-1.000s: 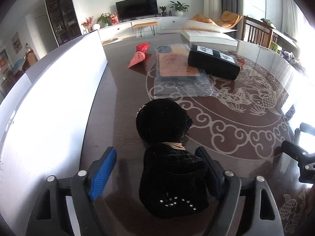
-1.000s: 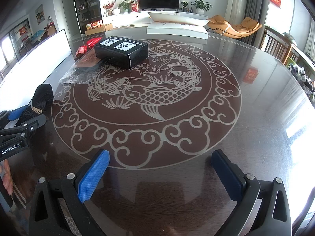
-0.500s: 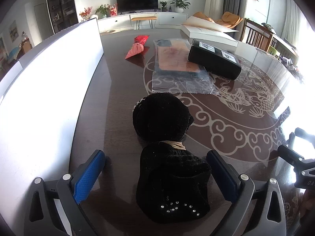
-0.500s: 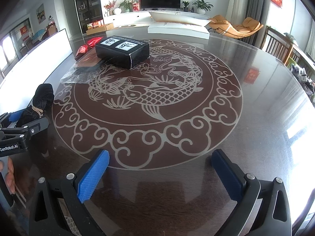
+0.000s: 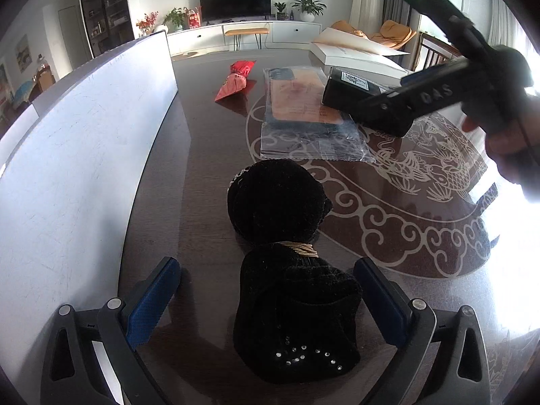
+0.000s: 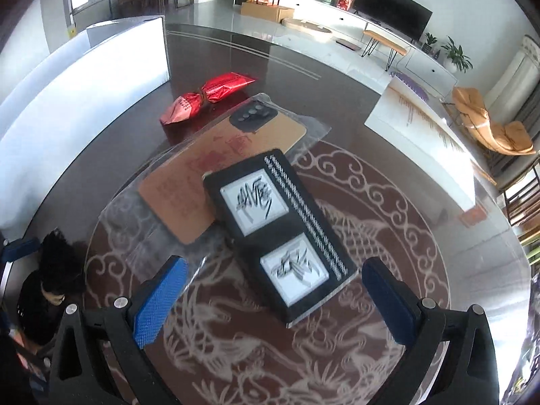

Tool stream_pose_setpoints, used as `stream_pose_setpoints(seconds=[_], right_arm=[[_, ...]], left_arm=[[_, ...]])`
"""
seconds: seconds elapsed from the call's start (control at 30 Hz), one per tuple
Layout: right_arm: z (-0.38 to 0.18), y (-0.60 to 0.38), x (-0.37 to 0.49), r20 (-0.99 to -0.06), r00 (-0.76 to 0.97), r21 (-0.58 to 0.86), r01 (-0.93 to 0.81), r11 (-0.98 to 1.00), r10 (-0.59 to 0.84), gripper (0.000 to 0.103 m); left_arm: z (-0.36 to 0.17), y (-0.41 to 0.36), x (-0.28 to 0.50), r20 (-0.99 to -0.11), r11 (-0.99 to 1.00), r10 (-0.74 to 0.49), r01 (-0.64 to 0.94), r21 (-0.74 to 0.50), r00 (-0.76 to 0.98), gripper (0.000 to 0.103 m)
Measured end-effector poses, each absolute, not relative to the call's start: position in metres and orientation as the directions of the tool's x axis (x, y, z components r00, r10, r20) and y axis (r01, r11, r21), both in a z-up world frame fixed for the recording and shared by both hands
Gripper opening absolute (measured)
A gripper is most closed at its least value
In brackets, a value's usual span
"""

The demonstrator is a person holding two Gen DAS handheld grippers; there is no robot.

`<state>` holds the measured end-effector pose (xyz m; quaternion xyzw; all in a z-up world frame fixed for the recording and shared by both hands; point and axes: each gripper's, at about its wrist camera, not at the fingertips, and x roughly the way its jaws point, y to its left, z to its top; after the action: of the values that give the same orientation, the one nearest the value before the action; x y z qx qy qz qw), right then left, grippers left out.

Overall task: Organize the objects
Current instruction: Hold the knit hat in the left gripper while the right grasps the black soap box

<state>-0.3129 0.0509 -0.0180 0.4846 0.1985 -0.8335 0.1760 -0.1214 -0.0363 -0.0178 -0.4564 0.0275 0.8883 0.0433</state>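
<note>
A black knitted bundle tied with a tan band [image 5: 290, 263] lies on the dark table between the open fingers of my left gripper [image 5: 270, 303], not gripped; it also shows in the right wrist view [image 6: 50, 276]. My right gripper [image 6: 273, 300] is open and hovers above a black box with two white panels [image 6: 280, 233]. The box rests partly on a tan phone case in a clear bag [image 6: 216, 165]. A red foil packet [image 6: 206, 98] lies beyond them. In the left wrist view the right gripper's body [image 5: 438, 77] hangs over the box [image 5: 341, 91].
A long white box wall [image 5: 77, 155] runs along the table's left side. A flat white open box [image 6: 425, 135] sits at the far right of the table [image 6: 405, 236], which has a carved fish pattern. Chairs and a TV cabinet stand beyond.
My right gripper has swung far left and forward, from the table's near middle to above the black box. My left gripper has opened wider around the black bundle.
</note>
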Motion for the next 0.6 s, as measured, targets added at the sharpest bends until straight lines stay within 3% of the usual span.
stream_pose_setpoints(seconds=[0.17,0.23,0.27,0.37,0.6], right_arm=[[-0.034,0.045,-0.344,-0.905,-0.416,-0.139,0.495,-0.858,-0.094,0.103],[-0.033,0.052,-0.344,-0.905,-0.389,-0.048,0.500,-0.864,-0.175,0.089],[-0.031,0.057,-0.340,-0.895,-0.406,-0.041,0.485,-0.874,-0.184,0.075],[-0.026,0.071,-0.323,-0.878,-0.420,0.033,0.428,-0.903,-0.231,0.060],[-0.031,0.087,-0.220,-0.855,-0.509,-0.030,0.246,-0.969,-0.103,0.060]], left_arm=[[-0.018,-0.036,-0.121,-0.813,-0.995,0.052,-0.102,0.009,-0.579,0.103],[-0.018,-0.036,-0.121,-0.813,-0.995,0.052,-0.102,0.009,-0.579,0.103],[-0.018,-0.036,-0.121,-0.813,-0.995,0.052,-0.102,0.009,-0.579,0.103],[-0.018,-0.036,-0.121,-0.813,-0.995,0.052,-0.102,0.009,-0.579,0.103],[-0.018,-0.036,-0.121,-0.813,-0.995,0.052,-0.102,0.009,-0.580,0.103]])
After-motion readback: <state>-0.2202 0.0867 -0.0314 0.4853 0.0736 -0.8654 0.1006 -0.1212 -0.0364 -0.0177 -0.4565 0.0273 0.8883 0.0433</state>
